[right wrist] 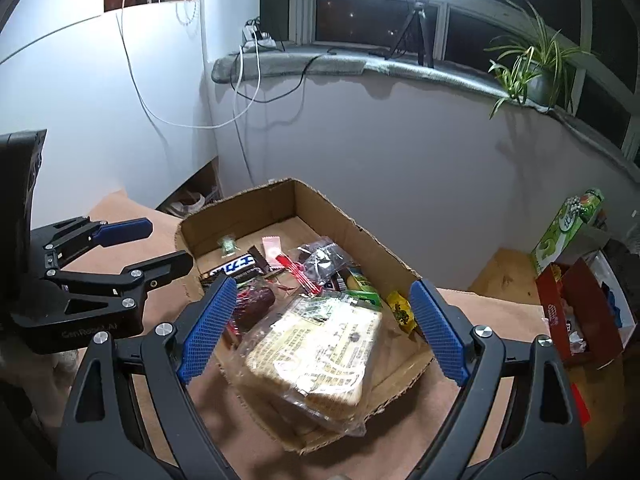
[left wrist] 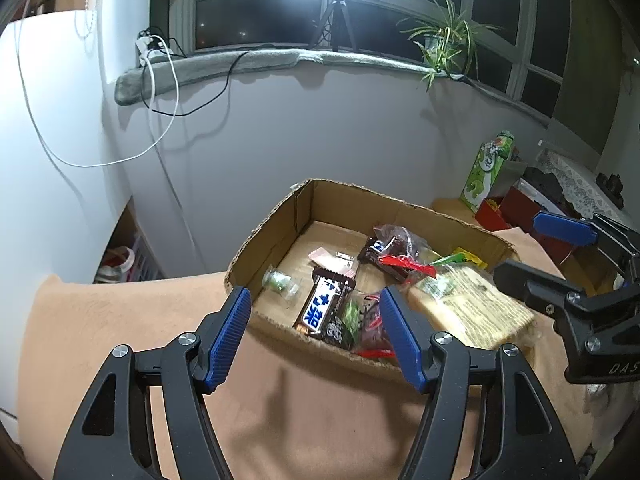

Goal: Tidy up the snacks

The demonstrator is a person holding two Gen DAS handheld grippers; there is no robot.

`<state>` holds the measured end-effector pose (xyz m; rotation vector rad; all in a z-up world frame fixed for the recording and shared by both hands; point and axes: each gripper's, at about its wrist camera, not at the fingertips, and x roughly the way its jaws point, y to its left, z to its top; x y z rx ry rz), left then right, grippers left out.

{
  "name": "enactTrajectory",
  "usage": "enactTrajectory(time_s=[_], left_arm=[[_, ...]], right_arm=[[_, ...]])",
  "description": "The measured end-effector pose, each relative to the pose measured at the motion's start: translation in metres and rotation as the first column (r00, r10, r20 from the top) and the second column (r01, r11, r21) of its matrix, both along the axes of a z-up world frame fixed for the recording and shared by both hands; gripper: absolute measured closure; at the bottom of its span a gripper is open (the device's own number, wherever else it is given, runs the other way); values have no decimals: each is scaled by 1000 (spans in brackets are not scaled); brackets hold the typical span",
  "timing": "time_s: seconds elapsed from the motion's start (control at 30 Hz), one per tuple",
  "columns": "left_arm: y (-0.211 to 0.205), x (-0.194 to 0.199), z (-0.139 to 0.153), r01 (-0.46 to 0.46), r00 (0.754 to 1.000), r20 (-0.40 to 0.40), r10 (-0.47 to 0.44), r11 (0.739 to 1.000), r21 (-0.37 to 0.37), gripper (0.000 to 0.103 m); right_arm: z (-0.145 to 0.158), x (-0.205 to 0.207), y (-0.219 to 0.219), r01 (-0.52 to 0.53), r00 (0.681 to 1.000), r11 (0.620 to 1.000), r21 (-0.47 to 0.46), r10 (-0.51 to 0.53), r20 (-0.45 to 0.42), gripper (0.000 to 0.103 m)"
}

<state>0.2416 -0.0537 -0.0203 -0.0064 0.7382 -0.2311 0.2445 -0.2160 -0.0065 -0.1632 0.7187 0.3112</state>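
My left gripper [left wrist: 316, 336] stands spread, its blue pads [left wrist: 228, 336] apart with nothing pinched between them; through the gap I look down on the near end of the cardboard box [left wrist: 268, 220]. My right gripper [right wrist: 320, 328] is spread wider, also empty, and hangs just above the clear-wrapped pack of crackers [right wrist: 316, 348], which lies tilted over the box's near right corner, part on the rim and part inside. Neither pad touches the wrapper as far as I can tell.

Further out, the snacks already sit in the box: a brown chocolate bar with a blue-and-white label [left wrist: 322, 306] near the front wall, a small green wrapped candy [left wrist: 278, 282] to its left, a pink wrapped sweet [left wrist: 324, 257] behind it, a dark red packet [right wrist: 256, 304] beside the bar, a clear bag of dark pieces [left wrist: 394, 238] toward the middle, and a yellow sachet [right wrist: 402, 312] against the right wall. The box rests on a peach cloth [left wrist: 120, 320]. Beyond it to the right stand a green carton [right wrist: 564, 232] and a red box [right wrist: 576, 312].

I judge this the gap between placements: both tools free over the box, and most snacks gathered. The cracker pack looks unsettled, so my next move probably calls for nudging or re-gripping it by its long edges to lay it flat inside, gently, since crackers crush and the film is slippery.
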Motion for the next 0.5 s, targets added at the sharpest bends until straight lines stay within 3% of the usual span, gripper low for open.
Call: enactTrajectory(time_s=[0.5], left_arm=[[18, -55, 23, 37, 996, 86, -32, 997, -62, 31]], right_arm=[[19, -45, 14, 44, 997, 999, -12, -44, 64, 12]])
